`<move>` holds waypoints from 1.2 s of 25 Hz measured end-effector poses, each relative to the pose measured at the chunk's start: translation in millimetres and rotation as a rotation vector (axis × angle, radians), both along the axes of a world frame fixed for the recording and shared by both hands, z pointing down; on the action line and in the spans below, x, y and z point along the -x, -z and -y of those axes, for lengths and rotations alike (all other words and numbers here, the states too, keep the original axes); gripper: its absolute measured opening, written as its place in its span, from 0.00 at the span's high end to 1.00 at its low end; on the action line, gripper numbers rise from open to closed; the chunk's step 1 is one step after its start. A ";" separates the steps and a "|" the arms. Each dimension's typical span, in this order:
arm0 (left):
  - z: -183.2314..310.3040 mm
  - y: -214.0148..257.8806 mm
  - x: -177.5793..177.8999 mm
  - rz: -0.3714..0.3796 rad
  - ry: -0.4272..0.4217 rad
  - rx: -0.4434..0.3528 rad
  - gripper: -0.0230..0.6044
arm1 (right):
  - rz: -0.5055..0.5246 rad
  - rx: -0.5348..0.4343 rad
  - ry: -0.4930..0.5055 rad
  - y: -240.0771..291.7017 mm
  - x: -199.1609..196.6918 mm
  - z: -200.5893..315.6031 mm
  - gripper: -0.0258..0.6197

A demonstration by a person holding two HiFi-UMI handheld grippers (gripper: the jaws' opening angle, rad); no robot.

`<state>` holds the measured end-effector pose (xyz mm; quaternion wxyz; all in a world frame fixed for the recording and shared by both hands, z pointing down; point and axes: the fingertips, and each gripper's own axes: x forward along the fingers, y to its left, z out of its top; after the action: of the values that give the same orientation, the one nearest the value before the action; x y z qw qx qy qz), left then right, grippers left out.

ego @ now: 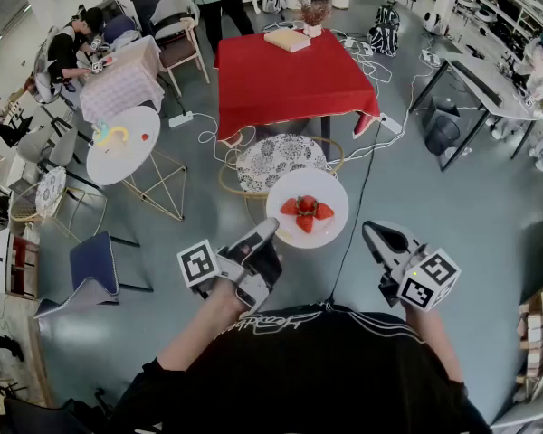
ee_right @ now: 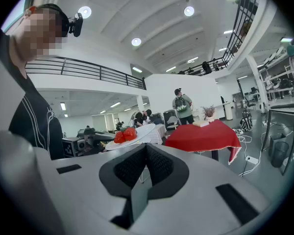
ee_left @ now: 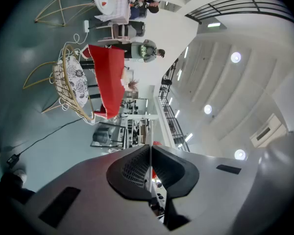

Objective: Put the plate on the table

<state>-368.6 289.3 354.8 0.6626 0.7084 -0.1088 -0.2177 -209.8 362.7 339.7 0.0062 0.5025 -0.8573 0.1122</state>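
Between the clamped fingers of the left gripper (ego: pixel 270 230) sits the rim of the plate (ego: pixel 330 195), strawberries (ego: pixel 306 212) beyond; the right gripper (ego: pixel 374 234) fingers are together, empty.

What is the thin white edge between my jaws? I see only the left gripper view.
Observer: It is the rim of a white plate. The left gripper is shut on its near edge and holds it in the air.
Operator: Is something lying on the plate?
Observer: Yes, a small heap of strawberries lies near its middle.
Operator: Does the other gripper help to carry it?
Observer: No. The right gripper is shut with nothing between its jaws, and it hangs beside the plate, apart from it.
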 end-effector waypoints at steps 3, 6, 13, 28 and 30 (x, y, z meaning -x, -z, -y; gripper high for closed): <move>3.0 -0.8 -0.4 -0.002 -0.007 0.002 0.94 | 0.010 0.007 -0.004 -2.0 0.9 2.2 0.95; 4.1 -1.1 -0.8 -0.003 -0.013 0.001 0.94 | 0.002 0.003 -0.011 -0.6 0.1 3.1 0.95; 6.4 -8.7 2.5 0.008 -0.008 -0.010 0.94 | 0.021 0.007 -0.032 -6.0 -6.0 4.6 0.95; 36.3 -13.0 -30.0 0.002 -0.010 -0.001 0.94 | 0.167 0.045 0.003 -12.8 -38.4 25.7 0.95; 46.6 -17.0 -40.5 0.011 0.005 0.003 0.94 | 0.184 0.053 0.026 -19.0 -49.4 35.5 0.95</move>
<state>-328.1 242.6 371.7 0.6625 0.7083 -0.1144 -0.2152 -160.4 327.2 358.7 -0.0580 0.4786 -0.8573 0.1805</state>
